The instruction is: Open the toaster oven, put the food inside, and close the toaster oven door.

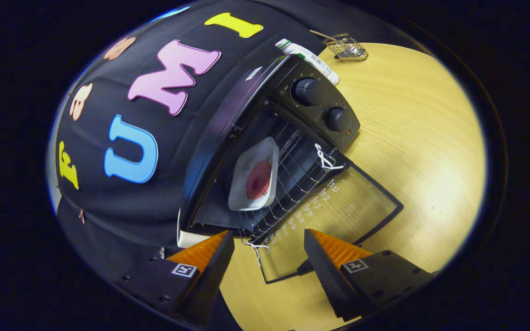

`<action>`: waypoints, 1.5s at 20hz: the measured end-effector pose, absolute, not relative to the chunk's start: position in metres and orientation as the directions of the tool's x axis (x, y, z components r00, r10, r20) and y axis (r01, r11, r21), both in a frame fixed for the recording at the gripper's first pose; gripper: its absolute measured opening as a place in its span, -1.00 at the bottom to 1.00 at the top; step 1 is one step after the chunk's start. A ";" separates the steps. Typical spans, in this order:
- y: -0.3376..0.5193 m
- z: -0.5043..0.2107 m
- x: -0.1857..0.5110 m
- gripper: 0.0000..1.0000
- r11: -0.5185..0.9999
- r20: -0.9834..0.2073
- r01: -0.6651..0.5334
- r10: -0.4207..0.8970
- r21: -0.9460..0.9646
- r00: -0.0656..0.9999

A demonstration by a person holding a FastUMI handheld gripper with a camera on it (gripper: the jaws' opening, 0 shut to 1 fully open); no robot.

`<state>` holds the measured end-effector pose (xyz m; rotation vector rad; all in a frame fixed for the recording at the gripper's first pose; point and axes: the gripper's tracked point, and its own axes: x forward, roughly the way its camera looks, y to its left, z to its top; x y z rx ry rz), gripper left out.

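Your hand-held gripper [268, 248] hangs spread and empty over the lowered toaster oven door [338, 207]; the food [258, 179] on its white plate [246, 181] sits inside on the rack [297, 170], so shutting the door is what remains.

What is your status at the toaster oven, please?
Gripper open, empty, over door. Food on plate inside toaster oven. Door down, still to close.
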<state>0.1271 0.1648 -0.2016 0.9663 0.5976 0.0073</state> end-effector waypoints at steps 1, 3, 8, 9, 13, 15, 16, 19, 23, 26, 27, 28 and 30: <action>0.164 -0.201 0.119 0.97 0.613 -0.482 0.241 0.264 0.753 0.835; 0.170 -0.200 0.106 0.97 0.680 -0.492 0.194 0.276 0.707 0.826; 0.181 -0.210 0.079 0.97 0.883 -0.532 0.017 0.267 0.468 0.804; 0.181 -0.215 0.075 0.97 0.914 -0.548 -0.016 0.258 0.406 0.796; 0.171 -0.240 0.064 0.98 0.977 -0.602 -0.079 0.185 0.199 0.777; 0.168 -0.254 0.060 0.98 0.985 -0.632 -0.077 0.157 0.153 0.759; 0.164 -0.264 0.058 0.98 0.989 -0.652 -0.073 0.139 0.128 0.745; 0.157 -0.284 0.055 0.98 0.996 -0.695 -0.074 0.090 0.053 0.714; 0.151 -0.309 0.053 0.98 0.999 -0.746 -0.050 0.027 -0.008 0.665; 0.155 -0.321 0.055 0.98 0.999 -0.772 -0.034 0.021 0.000 0.635; 0.156 -0.318 0.061 0.98 1.000 -0.762 -0.029 0.018 -0.001 0.647; 0.157 -0.321 0.064 0.99 1.000 -0.765 -0.031 0.020 0.000 0.644; 0.159 -0.320 0.072 1.00 1.000 -0.759 -0.031 0.021 0.000 0.651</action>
